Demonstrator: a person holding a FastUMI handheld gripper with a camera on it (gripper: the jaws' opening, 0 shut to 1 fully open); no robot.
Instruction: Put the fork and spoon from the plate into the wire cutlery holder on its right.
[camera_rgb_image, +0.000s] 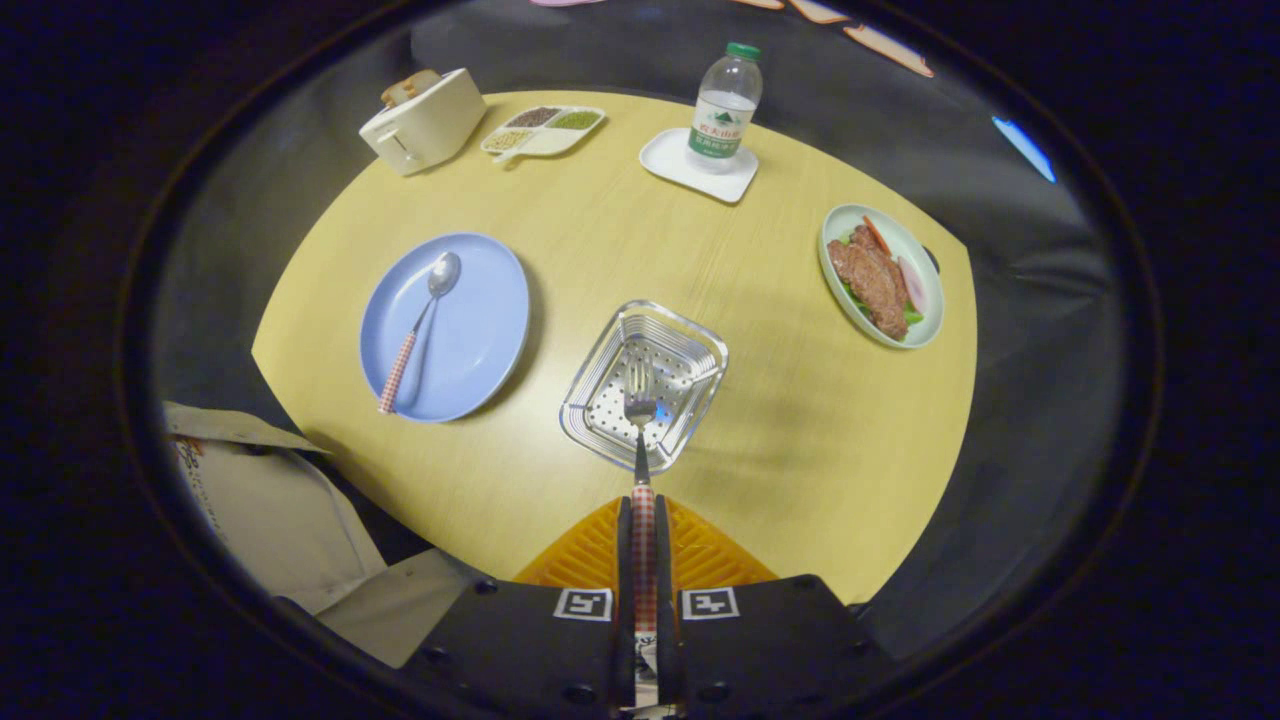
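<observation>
Gripper: I had it pinching the fork by its handle.
Fork: tines over the wire cutlery holder.
Spoon: lay on the plate.

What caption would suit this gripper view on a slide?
Gripper shut on the fork, tines over the wire cutlery holder; spoon waits on the blue plate.
</observation>
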